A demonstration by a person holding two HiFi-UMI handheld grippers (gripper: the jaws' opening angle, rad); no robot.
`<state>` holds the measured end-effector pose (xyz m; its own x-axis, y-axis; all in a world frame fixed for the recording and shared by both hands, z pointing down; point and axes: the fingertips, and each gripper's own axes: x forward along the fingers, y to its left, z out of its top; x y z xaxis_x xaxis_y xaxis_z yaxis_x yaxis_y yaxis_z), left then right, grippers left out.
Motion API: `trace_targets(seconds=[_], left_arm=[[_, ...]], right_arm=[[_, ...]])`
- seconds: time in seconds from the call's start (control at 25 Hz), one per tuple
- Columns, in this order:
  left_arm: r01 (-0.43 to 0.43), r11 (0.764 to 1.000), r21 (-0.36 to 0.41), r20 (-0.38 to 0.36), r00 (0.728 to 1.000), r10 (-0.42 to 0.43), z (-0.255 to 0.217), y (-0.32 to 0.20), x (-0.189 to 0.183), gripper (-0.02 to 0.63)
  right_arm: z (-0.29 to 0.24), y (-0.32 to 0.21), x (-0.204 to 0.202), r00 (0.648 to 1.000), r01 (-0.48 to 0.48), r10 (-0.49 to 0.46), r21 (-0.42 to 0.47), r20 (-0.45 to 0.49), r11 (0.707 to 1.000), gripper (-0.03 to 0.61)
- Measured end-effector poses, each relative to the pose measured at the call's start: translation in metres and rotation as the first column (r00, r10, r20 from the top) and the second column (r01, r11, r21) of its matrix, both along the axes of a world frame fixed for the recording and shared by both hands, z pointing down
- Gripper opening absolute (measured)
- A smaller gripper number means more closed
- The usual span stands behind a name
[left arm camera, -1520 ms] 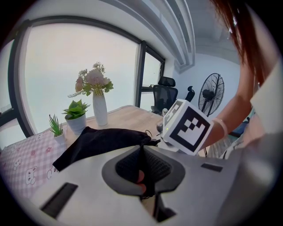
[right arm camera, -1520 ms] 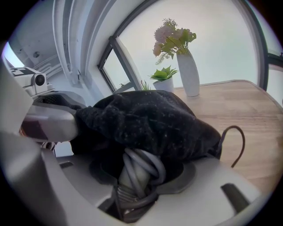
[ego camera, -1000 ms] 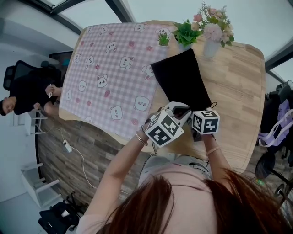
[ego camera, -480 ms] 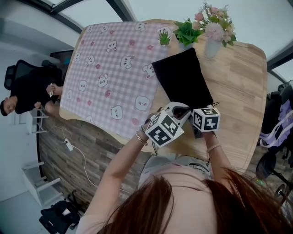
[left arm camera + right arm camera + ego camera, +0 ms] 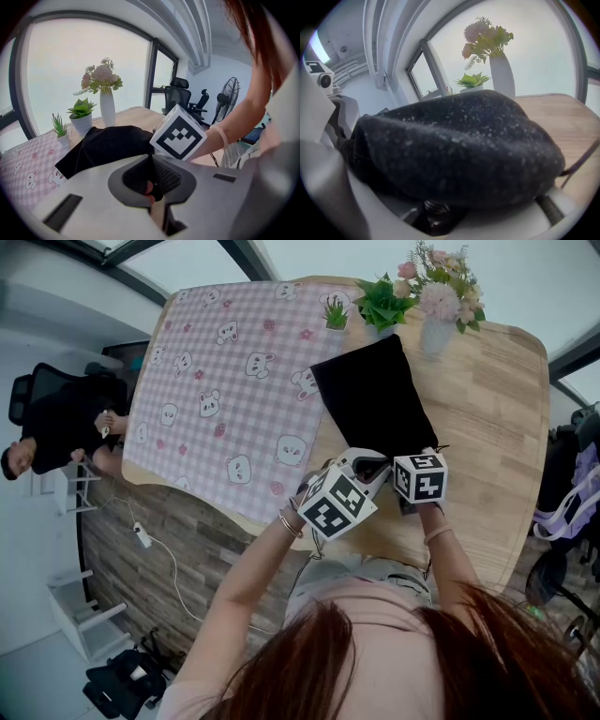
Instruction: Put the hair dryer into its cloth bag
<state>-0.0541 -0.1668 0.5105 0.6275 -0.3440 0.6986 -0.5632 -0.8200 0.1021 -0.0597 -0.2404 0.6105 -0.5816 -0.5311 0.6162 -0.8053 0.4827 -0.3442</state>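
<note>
1. At a wooden table [image 5: 487,409], a person brings two hand-held grippers to the near end of a black cloth bag [image 5: 370,399]. The bag lies lengthwise from the centre of the frame toward a vase of flowers [image 5: 433,334] at the upper right. A pink checked cloth [image 5: 220,381] covers the left half of the table.
2. The hair dryer shows in no view. The right gripper view has the bag swelling like a mound, so the dryer is probably inside already. Both tools at the bag's mouth suggest the job in hand is closing it.
3. The left gripper [image 5: 361,470], at lower centre, has its jaws drawn together. A small reddish bit sits between the dark ribbed pads [image 5: 166,176], too small to name.
4. The right gripper [image 5: 420,476], just beside it, is clamped on bunched fabric at the bag's near end, which fills the space between its jaws. A thin drawstring [image 5: 576,164] trails at the right edge of that view.
</note>
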Motion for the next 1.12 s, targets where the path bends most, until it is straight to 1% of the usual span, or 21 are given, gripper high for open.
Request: trace_targets(seconds=[0.32,0.72,1.04,1.12], left_arm=[[0.029,0.999,-0.022,-0.017,0.999,-0.029,0.004,0.0,-0.003,0.025],[0.055,0.998,-0.034,-0.03,0.998,-0.056,0.007,-0.003,-0.006,0.025],[0.071,0.997,-0.032,-0.045,0.996,-0.072,0.005,0.001,-0.006,0.025],[0.08,0.996,-0.033,-0.049,0.995,-0.082,0.004,0.002,-0.006,0.025]], right_arm=[[0.004,-0.002,-0.001,1.0,0.004,-0.004,0.006,-0.031,1.0,0.213],[0.008,-0.003,0.0,0.999,-0.009,0.008,-0.011,-0.049,1.0,0.218],[0.004,0.004,0.0,0.998,0.0,0.0,-0.002,-0.056,1.0,0.249],[0.002,0.007,0.001,0.998,0.008,-0.008,0.005,-0.057,1.0,0.266]])
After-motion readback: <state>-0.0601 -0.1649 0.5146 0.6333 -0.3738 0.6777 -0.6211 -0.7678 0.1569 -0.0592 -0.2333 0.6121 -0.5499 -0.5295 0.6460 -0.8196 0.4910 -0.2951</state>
